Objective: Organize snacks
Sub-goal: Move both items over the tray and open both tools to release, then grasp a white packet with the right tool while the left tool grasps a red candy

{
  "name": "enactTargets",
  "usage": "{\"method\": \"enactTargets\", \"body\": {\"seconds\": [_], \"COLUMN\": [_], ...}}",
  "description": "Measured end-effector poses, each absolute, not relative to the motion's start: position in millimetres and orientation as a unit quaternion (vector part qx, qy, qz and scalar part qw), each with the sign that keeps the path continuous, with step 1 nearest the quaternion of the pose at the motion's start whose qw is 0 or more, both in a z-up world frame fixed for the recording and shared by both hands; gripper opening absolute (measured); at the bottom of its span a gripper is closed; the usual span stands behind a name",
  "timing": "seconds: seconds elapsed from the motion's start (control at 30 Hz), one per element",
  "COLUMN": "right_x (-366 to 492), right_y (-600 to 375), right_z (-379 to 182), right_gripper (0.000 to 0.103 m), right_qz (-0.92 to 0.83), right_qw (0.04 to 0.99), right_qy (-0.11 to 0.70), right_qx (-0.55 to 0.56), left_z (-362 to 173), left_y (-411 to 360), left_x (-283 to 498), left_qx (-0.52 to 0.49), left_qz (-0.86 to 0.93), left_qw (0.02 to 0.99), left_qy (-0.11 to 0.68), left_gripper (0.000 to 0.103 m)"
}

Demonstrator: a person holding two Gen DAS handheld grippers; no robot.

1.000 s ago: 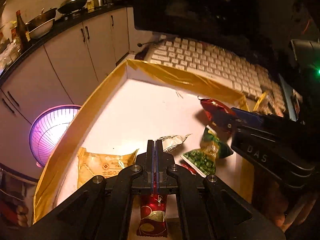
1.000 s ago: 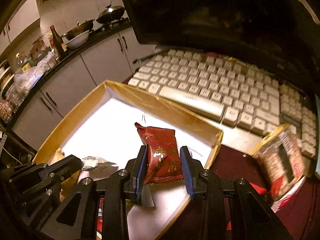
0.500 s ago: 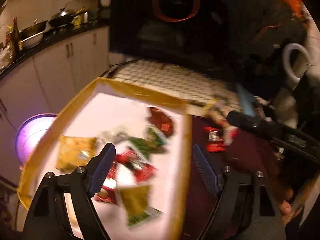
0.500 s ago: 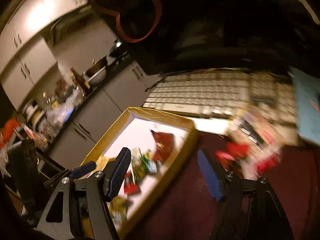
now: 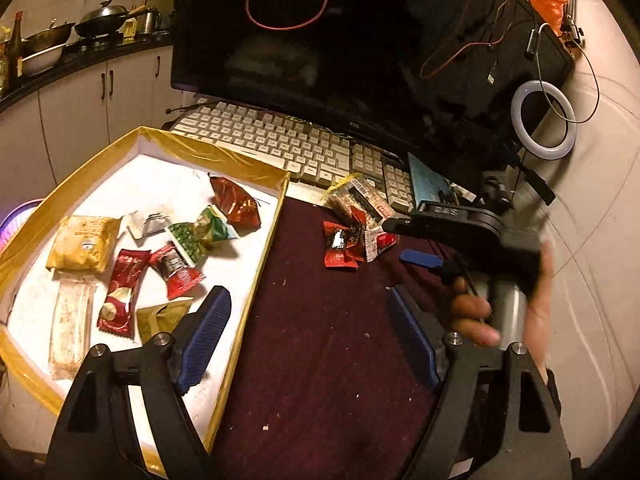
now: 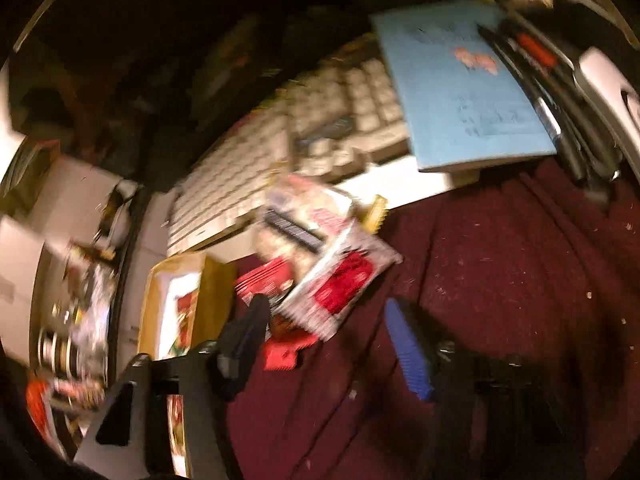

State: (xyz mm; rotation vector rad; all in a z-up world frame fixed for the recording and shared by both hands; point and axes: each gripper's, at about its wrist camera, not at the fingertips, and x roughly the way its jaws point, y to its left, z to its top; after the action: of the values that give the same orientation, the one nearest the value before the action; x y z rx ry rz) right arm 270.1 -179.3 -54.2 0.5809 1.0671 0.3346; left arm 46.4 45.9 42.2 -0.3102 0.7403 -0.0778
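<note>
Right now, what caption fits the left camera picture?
Open left hand-held gripper hovering by the snack-filled box.

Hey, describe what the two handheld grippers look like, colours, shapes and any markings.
Both are black angular frames with silver pivot screws. The left gripper carries ribbed blue pads on its two fingers. The right gripper also has blue pads, raised lettering on its black body, and a silvery cylindrical handle. No sleeve shows.

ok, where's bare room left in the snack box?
Free: the box's far corner, toward the keyboard, behind the dark red packet. Crowded: middle and near end. Outside, the maroon cloth is bare below the loose snack pile.
</note>
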Motion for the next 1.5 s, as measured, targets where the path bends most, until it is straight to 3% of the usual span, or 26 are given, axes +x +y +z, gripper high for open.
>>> {"method": "enactTargets", "body": {"seconds": [0.07, 0.27, 0.3, 0.33, 0.43, 0.63, 1.03, 1.3, 1.43, 1.5], "right_x": [279.2, 287.0, 287.4, 287.9, 282.8, 248.3, 173.7, 167.0, 171.5, 172.1], "right_y": [-180.4, -152.9, -146.7, -143.1, -146.3, -181.7, -224.6, -226.1, -233.2, -235.5], "right_z": [-60.5, -58.4, -57.8, -58.6, -63.6, -75.1, -61.4, -57.1, -63.1, -64.4], "right_gripper": [0.052, 0.054, 0.049, 0.031, 0.014, 0.013, 0.012, 0.012, 0.012, 0.012], "right_qz": [0.131, 0.115, 0.110, 0.105, 0.122, 0.141, 0.215, 0.229, 0.234, 0.237], "right_qw": [0.806, 0.821, 0.825, 0.826, 0.814, 0.806, 0.859, 0.868, 0.855, 0.851], "right_qy": [0.500, 0.498, 0.497, 0.501, 0.505, 0.488, 0.409, 0.381, 0.392, 0.392], "right_qx": [0.288, 0.254, 0.246, 0.236, 0.261, 0.303, 0.220, 0.220, 0.248, 0.257], "left_z": [41.4, 37.1, 37.0, 36.2, 31.1, 26.7, 8.7, -16.8, -21.2, -22.2], "left_y": [46.3, 42.0, 42.8, 43.2, 41.1, 35.8, -12.7, -55.2, -71.5, -74.4], "left_x": [44.4, 42.5, 41.9, 42.0, 44.2, 47.6, 104.4, 188.6, 210.4, 212.8], "left_qx": [-0.151, -0.147, -0.151, -0.153, -0.150, -0.156, -0.119, -0.059, -0.012, 0.006], "left_qz": [-0.038, -0.040, -0.039, -0.039, -0.042, -0.049, -0.066, -0.010, 0.023, 0.036], "left_qw": [0.922, 0.921, 0.921, 0.920, 0.916, 0.913, 0.896, 0.886, 0.893, 0.895], "left_qy": [0.355, 0.359, 0.356, 0.357, 0.371, 0.374, 0.423, 0.460, 0.449, 0.445], "left_gripper": [0.080, 0.080, 0.080, 0.080, 0.080, 0.080, 0.079, 0.040, 0.035, 0.015]}}
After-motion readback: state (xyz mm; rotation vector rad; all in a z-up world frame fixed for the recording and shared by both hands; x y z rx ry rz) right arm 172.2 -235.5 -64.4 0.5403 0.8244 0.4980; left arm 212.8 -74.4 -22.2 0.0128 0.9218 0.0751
